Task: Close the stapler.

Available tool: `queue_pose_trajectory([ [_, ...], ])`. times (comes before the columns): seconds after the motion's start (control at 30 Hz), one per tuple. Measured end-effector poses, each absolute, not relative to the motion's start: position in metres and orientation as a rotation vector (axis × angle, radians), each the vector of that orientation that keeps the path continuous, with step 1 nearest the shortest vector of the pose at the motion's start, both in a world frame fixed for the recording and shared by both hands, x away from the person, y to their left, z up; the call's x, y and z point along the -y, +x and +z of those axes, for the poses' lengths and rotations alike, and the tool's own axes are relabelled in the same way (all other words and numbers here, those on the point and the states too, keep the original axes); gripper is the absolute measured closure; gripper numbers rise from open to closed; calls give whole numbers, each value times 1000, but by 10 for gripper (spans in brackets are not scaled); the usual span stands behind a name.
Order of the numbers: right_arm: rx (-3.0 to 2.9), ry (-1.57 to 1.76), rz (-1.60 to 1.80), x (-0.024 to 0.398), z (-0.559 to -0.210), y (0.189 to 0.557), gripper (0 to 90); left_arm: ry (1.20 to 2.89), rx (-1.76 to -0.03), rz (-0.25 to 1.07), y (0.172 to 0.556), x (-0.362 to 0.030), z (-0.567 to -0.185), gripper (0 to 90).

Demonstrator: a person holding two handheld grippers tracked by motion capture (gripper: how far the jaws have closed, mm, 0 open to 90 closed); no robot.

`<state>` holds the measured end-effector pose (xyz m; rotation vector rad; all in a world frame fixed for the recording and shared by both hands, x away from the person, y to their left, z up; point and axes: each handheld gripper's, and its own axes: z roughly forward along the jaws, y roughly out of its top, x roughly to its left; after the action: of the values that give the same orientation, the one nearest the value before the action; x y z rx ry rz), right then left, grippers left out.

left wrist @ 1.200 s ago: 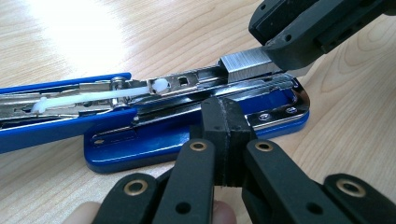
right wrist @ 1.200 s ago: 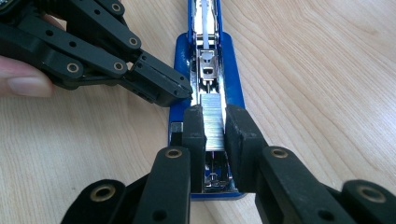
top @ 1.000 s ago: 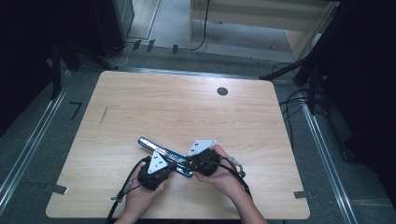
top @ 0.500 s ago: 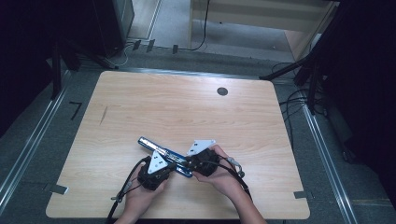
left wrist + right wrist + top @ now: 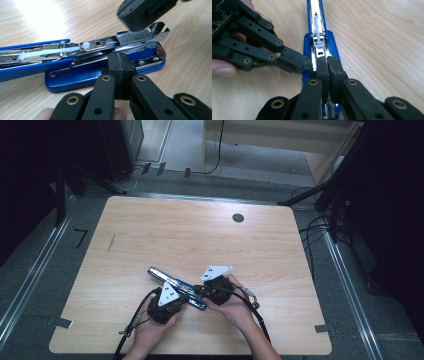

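The wooden bench (image 5: pixel 200 240) carries a blue stapler (image 5: pixel 105 72), flipped open, lying between the two grippers near the person's edge. Its far end is cut off in both gripper views. The left gripper (image 5: pixel 121 65) is shut tight with nothing in it, tips against the stapler's blue base. The right gripper (image 5: pixel 328 66) has just closed — it hides part of the metal staple track (image 5: pixel 318 37), so a grip is hard to tell. A small dark hole (image 5: pixel 238 218) sits far beyond both.

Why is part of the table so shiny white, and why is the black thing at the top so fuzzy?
In the left gripper view, lamp glare whitens the table at top left, and the other hand-held gripper is too close to be sharp. In the high view, the floor around the table is dark.
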<state>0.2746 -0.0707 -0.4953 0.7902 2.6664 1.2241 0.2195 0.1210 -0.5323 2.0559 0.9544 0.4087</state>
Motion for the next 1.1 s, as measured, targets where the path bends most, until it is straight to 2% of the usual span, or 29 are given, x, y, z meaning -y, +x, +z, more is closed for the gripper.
queue_pose_trajectory([
  [0.63, -2657, 796, 1226, 55, -505, 277, 900, 2051, -959, 406, 219, -121, -532, 900],
  [1.1, -2658, 786, 1205, 69, -503, 273, 900, 2049, -959, 402, 220, -122, -532, 900],
])
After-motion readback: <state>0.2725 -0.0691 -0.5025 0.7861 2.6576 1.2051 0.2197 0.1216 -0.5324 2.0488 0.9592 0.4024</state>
